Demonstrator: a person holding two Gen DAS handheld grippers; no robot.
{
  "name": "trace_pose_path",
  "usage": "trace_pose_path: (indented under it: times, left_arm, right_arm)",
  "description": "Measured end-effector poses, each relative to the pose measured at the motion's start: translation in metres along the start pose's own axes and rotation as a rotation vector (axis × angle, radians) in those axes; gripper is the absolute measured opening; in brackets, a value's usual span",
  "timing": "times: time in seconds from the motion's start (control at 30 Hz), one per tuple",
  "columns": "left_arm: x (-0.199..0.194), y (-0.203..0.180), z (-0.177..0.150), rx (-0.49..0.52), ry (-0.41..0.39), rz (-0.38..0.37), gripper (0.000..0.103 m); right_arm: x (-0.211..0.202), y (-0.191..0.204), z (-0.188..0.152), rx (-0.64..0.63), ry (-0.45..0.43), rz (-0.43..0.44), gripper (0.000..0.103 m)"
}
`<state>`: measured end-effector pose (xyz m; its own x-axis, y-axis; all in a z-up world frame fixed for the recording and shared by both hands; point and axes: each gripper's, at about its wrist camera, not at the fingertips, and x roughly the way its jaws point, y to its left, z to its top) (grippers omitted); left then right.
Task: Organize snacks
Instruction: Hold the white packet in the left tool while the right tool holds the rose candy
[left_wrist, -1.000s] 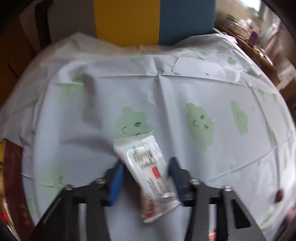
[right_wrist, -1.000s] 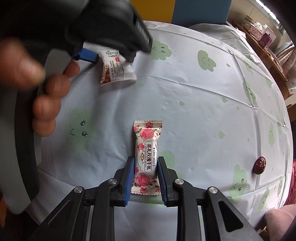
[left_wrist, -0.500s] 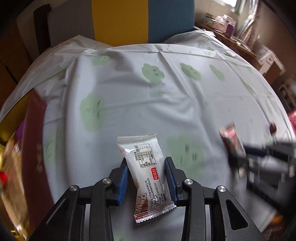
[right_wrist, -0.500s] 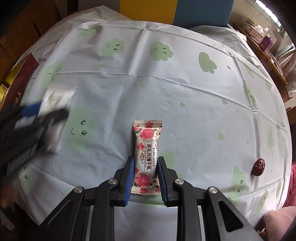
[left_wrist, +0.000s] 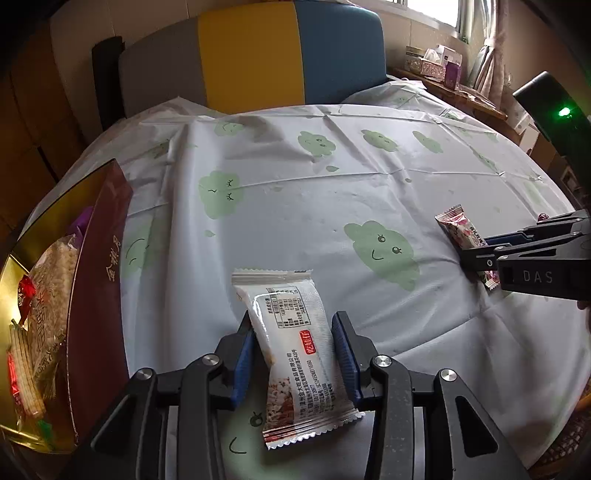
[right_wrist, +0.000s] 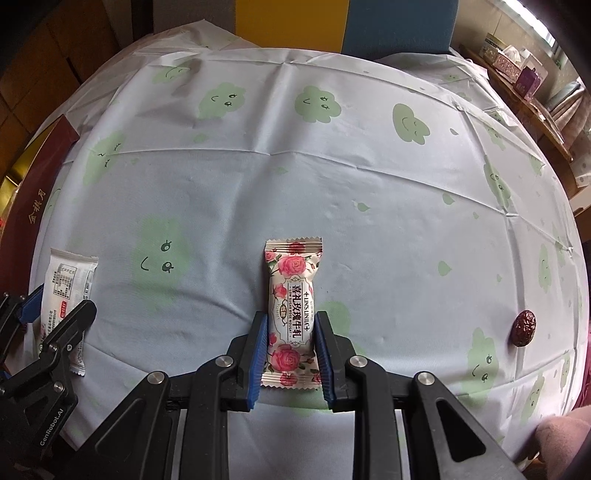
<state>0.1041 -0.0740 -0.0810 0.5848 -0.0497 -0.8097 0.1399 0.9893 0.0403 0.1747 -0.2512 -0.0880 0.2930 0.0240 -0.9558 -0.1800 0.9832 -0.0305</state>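
Observation:
My left gripper (left_wrist: 293, 325) has a white snack pack (left_wrist: 295, 350) with a red label tilted between its blue pads. Both pads touch it while the jaws are opening. It hangs low over the tablecloth beside a maroon gift box (left_wrist: 96, 277). My right gripper (right_wrist: 290, 321) is shut on a rose-patterned candy pack (right_wrist: 293, 280) that lies flat on the cloth. In the right wrist view the left gripper (right_wrist: 62, 302) and its white pack (right_wrist: 68, 277) are at the left edge. In the left wrist view the right gripper (left_wrist: 476, 251) and the rose pack (left_wrist: 456, 227) show at the right.
The open maroon box (right_wrist: 33, 184) at the table's left edge has a gold inside and holds several wrapped snacks (left_wrist: 48, 280). A brown dried date (right_wrist: 523, 326) lies on the cloud-print tablecloth (right_wrist: 332, 192) at the right. A grey, yellow and blue chair back (left_wrist: 251, 55) stands behind the table.
The left gripper has carried the white pack leftward across the table, and the maroon box has come into its view. The right gripper and the rose pack stayed put.

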Motion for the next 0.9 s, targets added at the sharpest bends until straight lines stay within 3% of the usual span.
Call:
trace_pose_path:
  times: [0.5, 0.9]
  left_arm:
    - [-0.002, -0.001, -0.008, -0.021, -0.065, 0.001, 0.041]
    - [-0.003, 0.003, -0.006, -0.038, -0.053, -0.013, 0.038]
  right_arm:
    - [0.002, 0.018, -0.006, -0.032, -0.011, -0.039, 0.025]
    - [0.003, 0.027, -0.009, -0.045, -0.018, -0.043, 0.026]
